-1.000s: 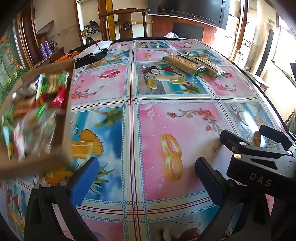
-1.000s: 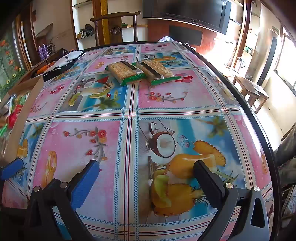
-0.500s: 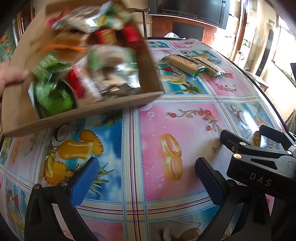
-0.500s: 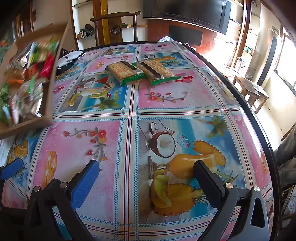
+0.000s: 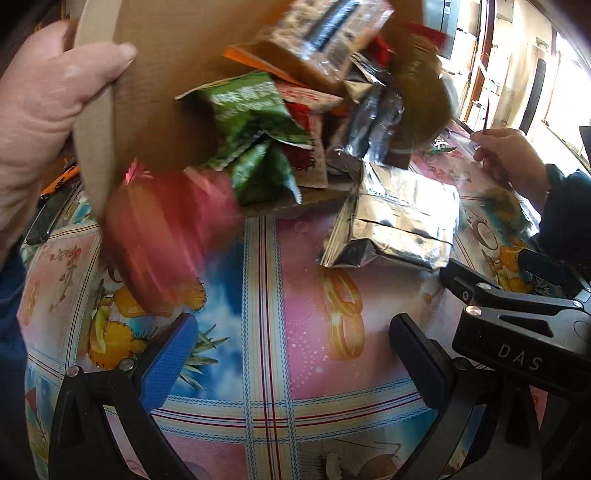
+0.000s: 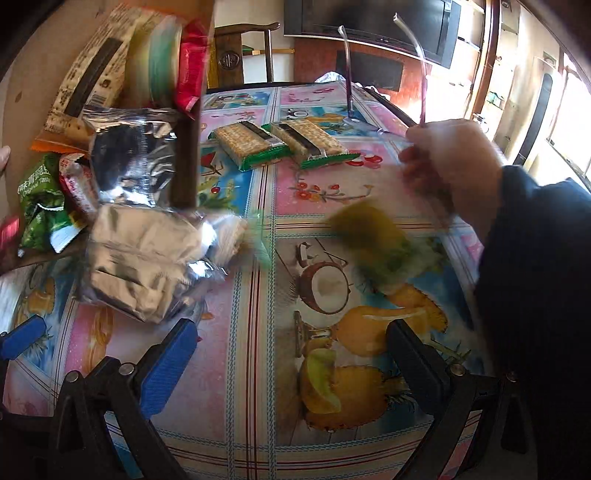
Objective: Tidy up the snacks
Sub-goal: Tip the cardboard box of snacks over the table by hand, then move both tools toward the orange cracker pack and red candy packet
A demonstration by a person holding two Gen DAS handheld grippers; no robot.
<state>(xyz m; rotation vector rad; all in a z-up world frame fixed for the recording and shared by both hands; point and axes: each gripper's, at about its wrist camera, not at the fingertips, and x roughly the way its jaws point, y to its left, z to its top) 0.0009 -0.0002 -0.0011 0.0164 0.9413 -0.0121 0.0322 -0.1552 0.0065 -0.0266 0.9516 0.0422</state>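
Observation:
A bare hand (image 5: 40, 107) tips a cardboard box (image 5: 155, 55) over the table, and several snack packets spill out. A silver foil pack (image 5: 395, 221) lies on the cloth; it also shows in the right wrist view (image 6: 144, 266). A green packet (image 5: 255, 136) and a blurred red packet (image 5: 166, 240) are falling. Two cracker packs (image 6: 280, 142) lie farther back. My left gripper (image 5: 295, 358) is open and empty, low over the table. My right gripper (image 6: 291, 365) is open and empty beside it.
A second hand in a dark sleeve (image 6: 454, 162) reaches over the right side, near a blurred green-yellow packet (image 6: 373, 240). The round table has a patterned cloth (image 6: 332, 192). A wooden chair (image 6: 240, 51) and a TV (image 6: 369, 22) stand behind it.
The box has been raised and tipped steeply, and its snacks now tumble onto the table. A second hand has come in from the right. Both grippers have stayed still.

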